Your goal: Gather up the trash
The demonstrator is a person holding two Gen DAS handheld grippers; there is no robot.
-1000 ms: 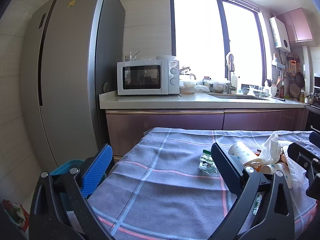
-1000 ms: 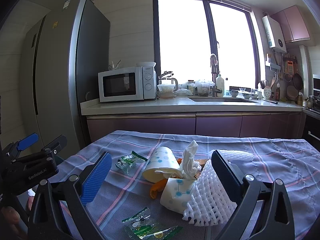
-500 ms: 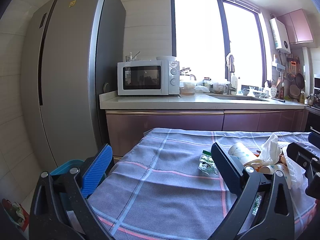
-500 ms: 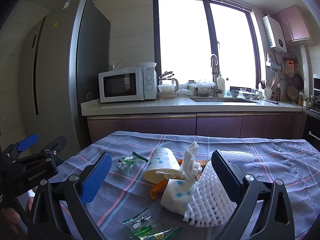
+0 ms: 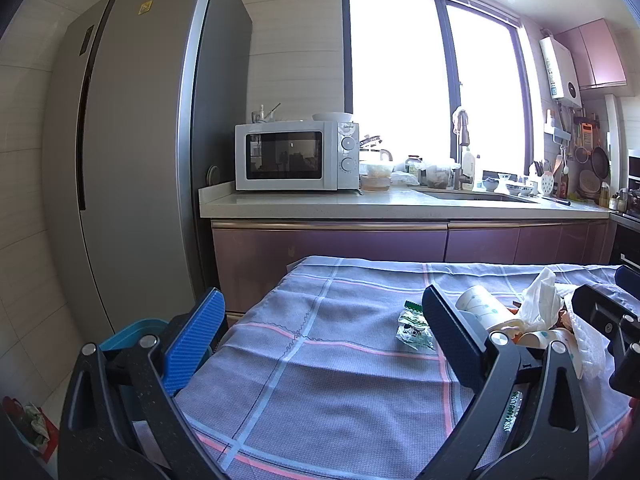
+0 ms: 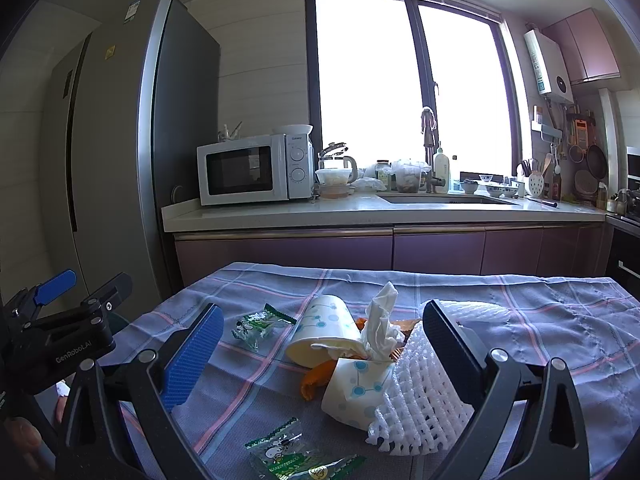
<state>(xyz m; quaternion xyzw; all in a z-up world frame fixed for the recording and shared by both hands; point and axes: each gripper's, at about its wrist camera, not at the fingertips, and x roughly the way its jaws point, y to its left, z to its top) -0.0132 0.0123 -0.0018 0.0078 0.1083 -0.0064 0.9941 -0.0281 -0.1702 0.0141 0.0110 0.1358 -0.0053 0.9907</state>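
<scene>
Trash lies in a heap on the checked tablecloth (image 6: pixel 560 320): two dotted paper cups (image 6: pixel 324 334) on their sides, a crumpled tissue (image 6: pixel 380 320), orange peel (image 6: pixel 314 378), white foam netting (image 6: pixel 416 396) and green snack wrappers (image 6: pixel 258 324). My right gripper (image 6: pixel 324 360) hovers open just short of the heap, which sits between its fingers in the view. My left gripper (image 5: pixel 324 344) is open over the table's left part, holding nothing. In the left wrist view a cup (image 5: pixel 482 308), the tissue (image 5: pixel 540 304) and a wrapper (image 5: pixel 414 326) lie to the right.
A teal bin (image 5: pixel 134 330) stands on the floor off the table's left edge. Behind are a grey fridge (image 5: pixel 128 160), purple cabinets and a counter (image 5: pixel 400 204) with a microwave (image 5: pixel 296 156) and a sink. Another wrapper (image 6: pixel 296 456) lies near the front edge.
</scene>
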